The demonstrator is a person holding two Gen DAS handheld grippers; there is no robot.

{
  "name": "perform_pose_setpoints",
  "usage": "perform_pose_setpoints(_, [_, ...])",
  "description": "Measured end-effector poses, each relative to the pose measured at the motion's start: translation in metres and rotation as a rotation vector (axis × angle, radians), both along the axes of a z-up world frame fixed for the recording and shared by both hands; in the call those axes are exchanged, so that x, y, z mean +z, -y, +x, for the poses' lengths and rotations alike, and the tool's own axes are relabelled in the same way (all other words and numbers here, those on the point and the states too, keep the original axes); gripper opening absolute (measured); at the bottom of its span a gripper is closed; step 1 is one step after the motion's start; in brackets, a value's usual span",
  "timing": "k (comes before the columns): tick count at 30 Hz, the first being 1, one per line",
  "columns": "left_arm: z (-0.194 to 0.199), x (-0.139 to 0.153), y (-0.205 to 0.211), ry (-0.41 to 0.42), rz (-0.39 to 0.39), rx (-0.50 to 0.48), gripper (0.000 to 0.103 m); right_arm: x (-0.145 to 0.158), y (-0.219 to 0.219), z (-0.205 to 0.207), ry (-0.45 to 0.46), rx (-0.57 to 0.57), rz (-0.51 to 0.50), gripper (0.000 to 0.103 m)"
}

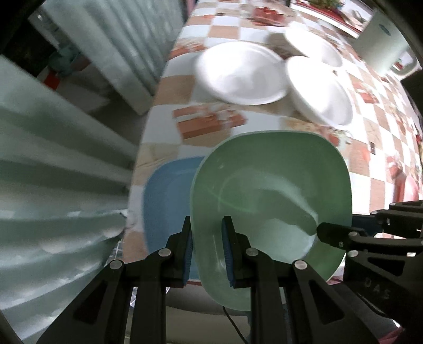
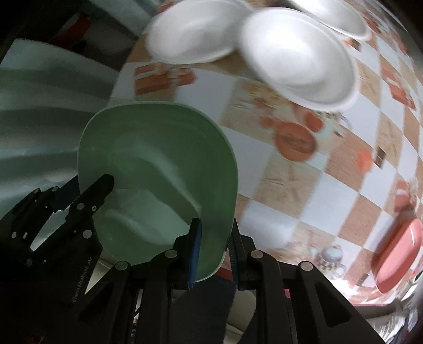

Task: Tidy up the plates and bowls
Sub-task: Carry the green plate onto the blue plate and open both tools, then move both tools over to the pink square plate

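Both grippers hold a green square plate (image 1: 269, 190) tilted above the table. My left gripper (image 1: 208, 238) is shut on its left rim. My right gripper (image 2: 215, 240) is shut on the opposite rim of the same plate (image 2: 158, 164); it also shows in the left wrist view (image 1: 343, 235). A blue square plate (image 1: 166, 201) lies on the table below and left of the green one. A white round plate (image 1: 240, 71) and two white bowls (image 1: 320, 90) (image 1: 314, 45) sit farther back. The nearer bowl (image 2: 298, 55) is also in the right wrist view.
A checkered tablecloth (image 1: 227, 23) with food pictures covers the table. A red plate (image 2: 399, 251) lies at the right. A corrugated pale wall (image 1: 53, 206) stands left of the table edge. A white appliance (image 1: 383, 39) stands at the back right.
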State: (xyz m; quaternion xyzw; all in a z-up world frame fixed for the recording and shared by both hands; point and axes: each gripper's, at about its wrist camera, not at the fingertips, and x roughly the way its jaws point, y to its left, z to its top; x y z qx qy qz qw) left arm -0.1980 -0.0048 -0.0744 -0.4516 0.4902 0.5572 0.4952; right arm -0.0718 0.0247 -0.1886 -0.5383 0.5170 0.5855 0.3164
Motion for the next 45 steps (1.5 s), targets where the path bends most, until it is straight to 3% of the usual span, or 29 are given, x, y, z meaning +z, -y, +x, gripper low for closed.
perform_pose_setpoints(8, [-0.04,-0.013,0.002,-0.018,-0.009,0.039,0.022,-0.004,-0.002,-0.031,-0.018,0.055,-0.037,0.023])
perform_pose_setpoints(20, [-0.058,-0.034,-0.001,-0.028,-0.014,0.044,0.023,-0.013,-0.002,-0.049,0.004,0.068,-0.064,0.023])
perform_pose_setpoints(22, [-0.059,-0.031,0.0,-0.03,-0.005,0.044,0.028,-0.019,-0.014,-0.054,0.008,0.062,-0.056,0.023])
perform_pose_setpoints(26, [-0.057,-0.026,0.004,0.018,0.015,0.036,0.06,-0.02,-0.014,-0.051,0.005,0.075,-0.035,0.024])
perform_pose_setpoints(29, [-0.054,-0.02,0.007,-0.015,0.044,0.024,0.072,-0.01,-0.015,-0.046,0.02,0.082,-0.016,0.024])
perform_pose_setpoints(31, [-0.054,-0.016,0.008,-0.014,0.038,0.039,0.08,-0.003,-0.017,-0.04,0.029,0.078,-0.008,0.031])
perform_pose_setpoints(33, [-0.057,-0.015,0.007,-0.004,0.042,0.052,0.081,0.003,-0.019,-0.03,0.048,0.06,0.001,0.072])
perform_pose_setpoints(35, [-0.059,-0.013,0.007,-0.001,0.041,0.065,0.086,0.01,-0.022,-0.019,0.041,0.032,0.009,0.093])
perform_pose_setpoints(36, [-0.06,-0.013,0.006,0.01,0.037,0.067,0.087,0.013,-0.023,-0.012,0.031,0.015,0.005,0.097])
perform_pose_setpoints(45, [-0.023,-0.013,0.003,0.077,-0.024,-0.038,0.087,0.038,-0.018,0.041,0.064,-0.068,0.003,0.098])
